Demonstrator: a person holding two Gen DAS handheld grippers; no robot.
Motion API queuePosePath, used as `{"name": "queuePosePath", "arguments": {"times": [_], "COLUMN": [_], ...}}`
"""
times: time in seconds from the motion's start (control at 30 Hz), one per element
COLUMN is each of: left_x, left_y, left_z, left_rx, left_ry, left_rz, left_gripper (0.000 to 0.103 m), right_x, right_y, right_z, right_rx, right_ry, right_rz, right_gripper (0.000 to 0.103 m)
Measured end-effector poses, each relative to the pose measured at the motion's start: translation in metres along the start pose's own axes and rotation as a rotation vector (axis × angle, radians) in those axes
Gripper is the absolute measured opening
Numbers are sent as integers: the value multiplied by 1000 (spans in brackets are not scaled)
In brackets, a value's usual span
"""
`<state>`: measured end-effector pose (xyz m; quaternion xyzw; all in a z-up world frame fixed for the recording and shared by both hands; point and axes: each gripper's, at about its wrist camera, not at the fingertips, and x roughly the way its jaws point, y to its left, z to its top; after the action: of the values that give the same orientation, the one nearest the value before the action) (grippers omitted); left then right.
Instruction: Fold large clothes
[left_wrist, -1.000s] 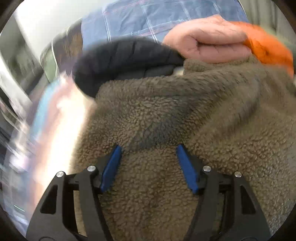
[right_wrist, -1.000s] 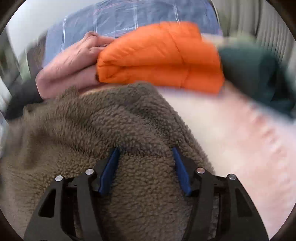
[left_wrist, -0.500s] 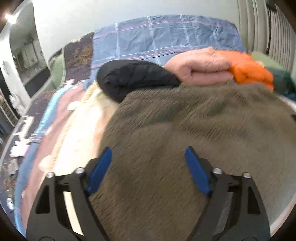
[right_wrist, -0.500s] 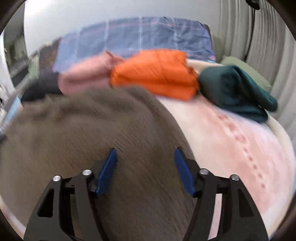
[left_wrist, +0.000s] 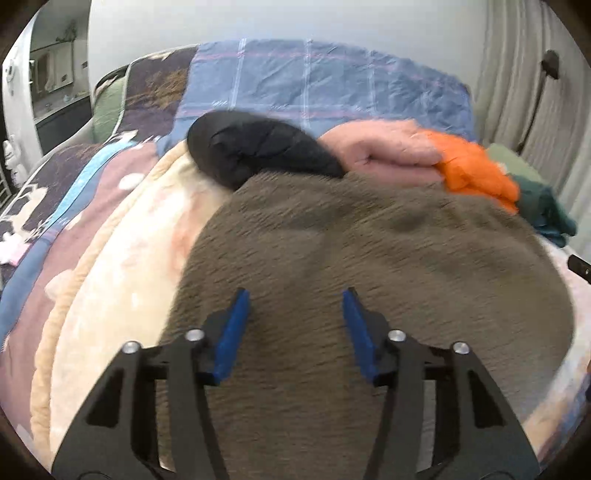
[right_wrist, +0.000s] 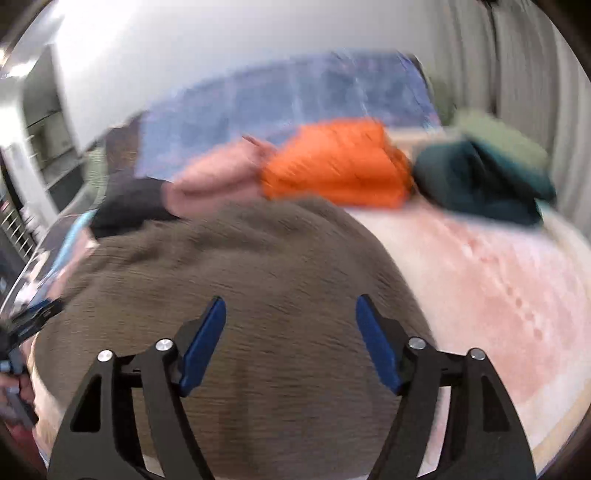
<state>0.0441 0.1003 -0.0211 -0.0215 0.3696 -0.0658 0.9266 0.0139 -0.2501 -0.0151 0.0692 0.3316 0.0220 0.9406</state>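
left gripper (left_wrist: 295, 306): jaws apart, just been closing, nothing gripped | right gripper (right_wrist: 290, 314): wide, just been opening, empty | brown fleece (left_wrist: 369, 266) beneath both | orange jacket (right_wrist: 336, 166) at 12 o'clock

Both wrist cameras are looking forward and downward along their blue fingers, sitting close above the brown fleece garment (left_wrist: 369, 266) on the bed (left_wrist: 122, 236). The left view is facing its left part, the right view its right; the 2 are sharing the folded pile (right_wrist: 336, 166) beyond.
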Motion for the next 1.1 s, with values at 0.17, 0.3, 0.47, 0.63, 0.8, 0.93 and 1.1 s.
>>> {"name": "queuePosePath", "arguments": {"times": [0.17, 0.3, 0.47, 0.63, 0.8, 0.93, 1.1], "left_x": [9, 30, 41, 48, 46, 45, 44], "left_y": [-26, -32, -34, -38, -41, -42, -42], "left_z": [4, -1, -7, -10, -14, -15, -15], "left_rx": [49, 47, 90, 109, 137, 140, 142], "left_ry": [-4, 52, 52, 63, 42, 33, 29], "left_rz": [-13, 5, 33, 49, 68, 68, 66], "left_gripper": [47, 48, 53, 54, 54, 54, 54], "right_x": [4, 29, 79, 91, 92, 87, 88], "right_y": [45, 69, 91, 101, 101, 100, 125], "right_z": [5, 2, -21, -36, -30, -6, 28], "right_rx": [-70, -93, -154, -234, -238, -162, -226], "right_ry": [-19, 20, 220, 213, 230, 241, 180], "right_rz": [177, 143, 156, 76, 90, 91, 90], "right_gripper": [77, 77, 78, 80, 79, 66, 48]}}
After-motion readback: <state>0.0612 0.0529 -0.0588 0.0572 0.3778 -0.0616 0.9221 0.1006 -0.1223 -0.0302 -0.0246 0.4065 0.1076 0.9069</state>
